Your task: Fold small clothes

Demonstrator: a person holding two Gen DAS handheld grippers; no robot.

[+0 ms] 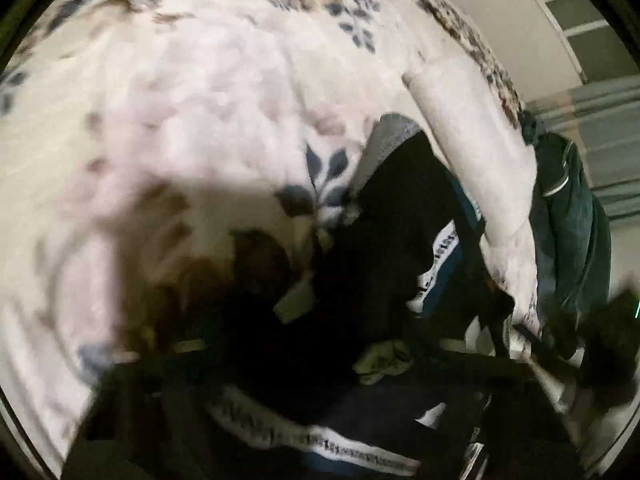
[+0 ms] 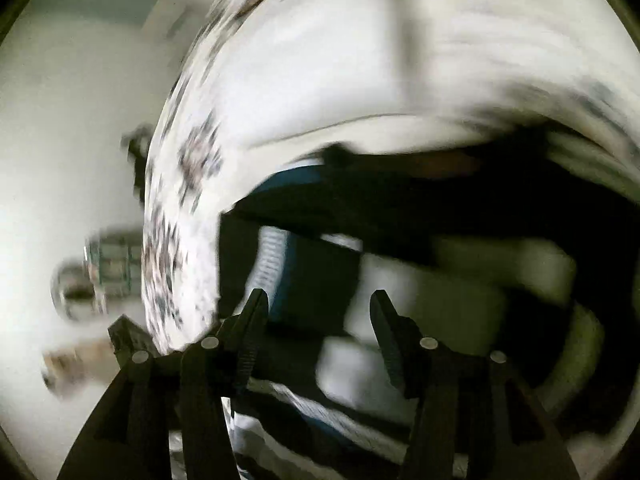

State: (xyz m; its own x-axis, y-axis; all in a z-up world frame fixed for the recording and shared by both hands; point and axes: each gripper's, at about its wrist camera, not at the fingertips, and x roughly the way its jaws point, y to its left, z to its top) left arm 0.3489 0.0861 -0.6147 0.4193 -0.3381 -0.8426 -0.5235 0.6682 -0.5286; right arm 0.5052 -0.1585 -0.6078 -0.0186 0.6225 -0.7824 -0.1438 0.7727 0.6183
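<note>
A dark garment [image 1: 400, 216] with a white lettered band and blue trim hangs or lies bunched in front of the left wrist camera, over a white floral bedspread [image 1: 180, 100]. The left gripper is lost in the dark blurred cloth at the bottom of that view, and its jaws cannot be made out. In the right wrist view the right gripper [image 2: 320, 308] is open, its two black fingers apart just above the same dark garment [image 2: 320, 264] with white and blue stripes. Both views are motion-blurred.
A dark teal garment [image 1: 568, 224] hangs over the bed's right edge. A long white pillow or roll [image 1: 472, 140] lies on the bed. A wall and window [image 1: 588, 32] lie beyond. The right wrist view shows a pale floor [image 2: 60, 160] with a blurred object [image 2: 96, 276].
</note>
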